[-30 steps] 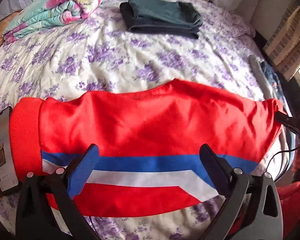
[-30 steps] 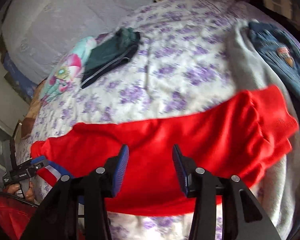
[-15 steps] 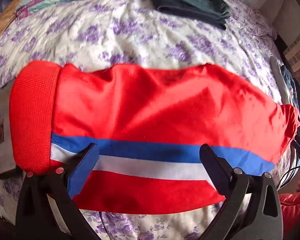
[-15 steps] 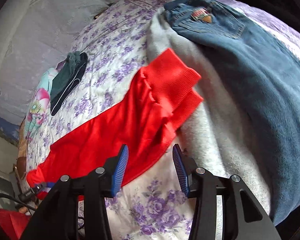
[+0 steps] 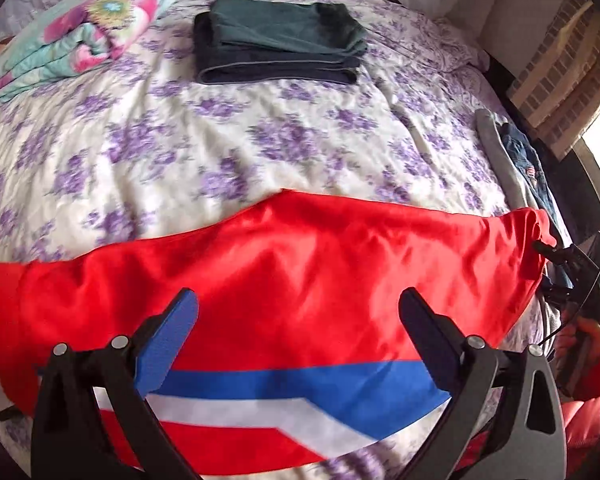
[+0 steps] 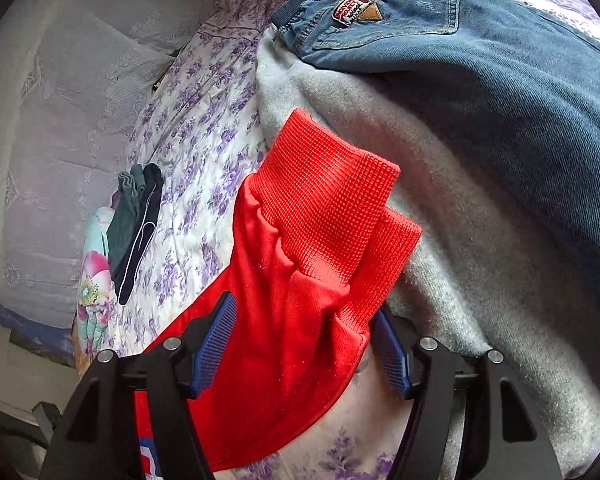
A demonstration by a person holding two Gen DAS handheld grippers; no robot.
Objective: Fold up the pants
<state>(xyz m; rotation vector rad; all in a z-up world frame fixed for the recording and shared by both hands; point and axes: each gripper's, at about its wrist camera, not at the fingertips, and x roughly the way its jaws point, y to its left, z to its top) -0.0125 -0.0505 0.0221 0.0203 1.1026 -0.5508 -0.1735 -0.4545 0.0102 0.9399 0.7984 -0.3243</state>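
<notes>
Red pants (image 5: 300, 280) with a blue and white stripe lie flat across the near part of the floral bed. My left gripper (image 5: 300, 332) is open, hovering over the pants' middle, holding nothing. In the right wrist view my right gripper (image 6: 304, 340) is open, its fingers either side of the leg end of the red pants (image 6: 300, 320) just below the ribbed cuffs (image 6: 332, 208). The right gripper also shows at the right end of the pants in the left wrist view (image 5: 560, 276).
A folded dark green garment (image 5: 276, 40) and a folded floral blanket (image 5: 80, 32) lie at the far side of the bed (image 5: 220, 140). A grey garment (image 6: 440, 200) and blue jeans (image 6: 480, 72) lie under and beside the cuffs at the right.
The right gripper has moved in onto the cuff end, so the pants now lie between its fingers. The left gripper's view has pulled back and tilted up; the pants sit lower in it.
</notes>
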